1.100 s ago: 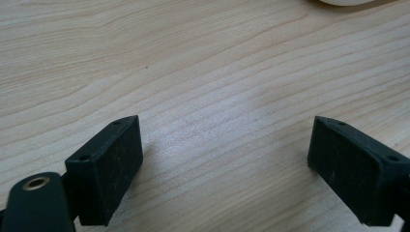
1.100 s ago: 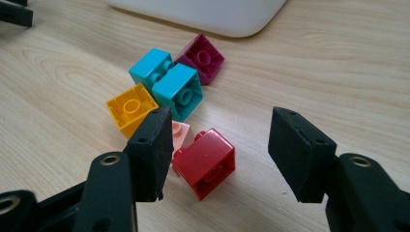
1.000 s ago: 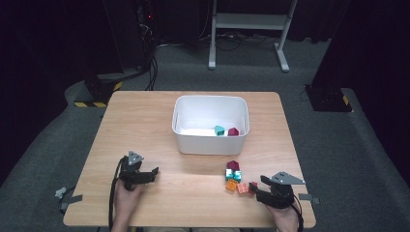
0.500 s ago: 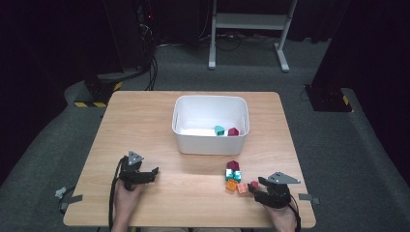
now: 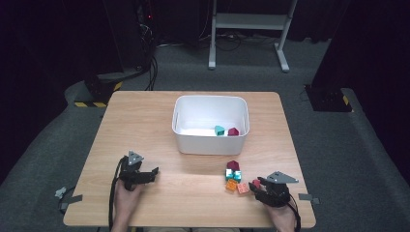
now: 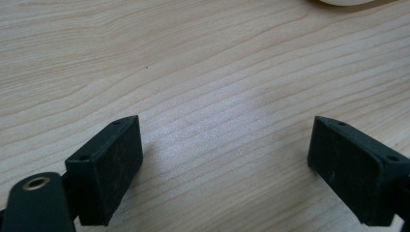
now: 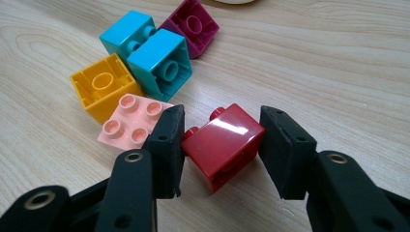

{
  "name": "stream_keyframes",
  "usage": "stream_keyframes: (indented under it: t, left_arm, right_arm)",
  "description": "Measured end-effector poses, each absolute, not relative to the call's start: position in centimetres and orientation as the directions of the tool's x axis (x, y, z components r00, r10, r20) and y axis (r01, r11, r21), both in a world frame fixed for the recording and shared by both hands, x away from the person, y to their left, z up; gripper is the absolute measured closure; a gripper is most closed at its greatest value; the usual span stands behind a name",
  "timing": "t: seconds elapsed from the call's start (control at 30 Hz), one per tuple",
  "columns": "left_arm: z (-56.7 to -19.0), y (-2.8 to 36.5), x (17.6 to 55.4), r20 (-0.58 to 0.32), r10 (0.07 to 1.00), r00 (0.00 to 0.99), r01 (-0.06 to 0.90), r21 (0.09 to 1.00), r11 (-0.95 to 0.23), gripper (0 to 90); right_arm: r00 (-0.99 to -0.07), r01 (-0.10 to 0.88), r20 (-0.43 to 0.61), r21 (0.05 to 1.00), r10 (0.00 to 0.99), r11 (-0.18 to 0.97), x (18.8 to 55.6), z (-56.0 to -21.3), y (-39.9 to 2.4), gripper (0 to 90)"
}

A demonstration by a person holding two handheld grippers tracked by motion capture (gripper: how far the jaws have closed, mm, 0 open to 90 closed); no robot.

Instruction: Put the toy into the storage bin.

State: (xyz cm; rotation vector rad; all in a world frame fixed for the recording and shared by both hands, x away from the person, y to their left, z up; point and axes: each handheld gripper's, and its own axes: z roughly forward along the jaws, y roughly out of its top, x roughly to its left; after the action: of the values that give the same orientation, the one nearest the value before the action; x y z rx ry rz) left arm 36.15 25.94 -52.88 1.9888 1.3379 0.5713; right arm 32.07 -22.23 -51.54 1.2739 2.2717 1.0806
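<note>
A red brick [image 7: 222, 145] lies tilted on the wooden table [image 5: 193, 198] between the jaws of my right gripper [image 7: 222, 145]. The jaws have just been closing, and both pads now touch the brick's corners. In the high view the right gripper [image 5: 254, 186] sits near the front right edge with the red brick [image 5: 256, 183] at its tips. My left gripper [image 5: 153, 171] rests at the front left. Its jaws stand wide open in the left gripper view [image 6: 225, 159], with bare wood between them.
Just beyond the red brick lie a pink brick [image 7: 133, 121], a yellow brick [image 7: 104, 89], two teal bricks [image 7: 159, 65] and a magenta brick [image 7: 191, 26]. A white bin [image 5: 211, 99] at the table's middle holds a teal brick [image 5: 220, 130] and a dark red brick [image 5: 233, 131].
The right gripper's jaws have drawn in around the red brick while the hand hardly shifted. The left gripper has stayed where it was.
</note>
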Motion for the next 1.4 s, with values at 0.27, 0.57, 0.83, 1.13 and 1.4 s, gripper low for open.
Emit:
stream_keyframes:
  t: [0.27,0.57,0.83,1.13,1.4]
  left_arm:
    - [-52.9,25.9,36.1,-0.008,0.925,0.38,0.634,0.73,-0.254,12.7]
    - [-52.9,25.9,36.1,-0.007,0.925,0.38,0.634,0.73,-0.255,12.7]
    - [-52.9,25.9,36.1,-0.007,0.925,0.38,0.634,0.73,-0.255,12.7]
    - [-52.9,26.0,36.1,-0.006,0.925,0.38,0.634,0.729,-0.256,12.7]
    - [-52.9,26.0,36.1,-0.006,0.925,0.381,0.635,0.729,-0.257,12.7]
  right_arm:
    - [-0.548,0.593,0.098,0.746,0.831,0.303,32.2,-51.4,-22.3,54.8]
    - [-0.557,0.573,0.095,0.763,0.825,0.299,32.6,-50.1,-22.2,55.0]
    - [-0.574,0.552,0.114,0.785,0.811,0.281,33.6,-48.0,-22.1,55.0]
    - [-0.612,0.533,0.139,0.799,0.779,0.277,35.0,-46.1,-21.8,55.0]
    - [-0.622,0.508,0.148,0.824,0.769,0.252,36.2,-44.0,-22.0,55.1]
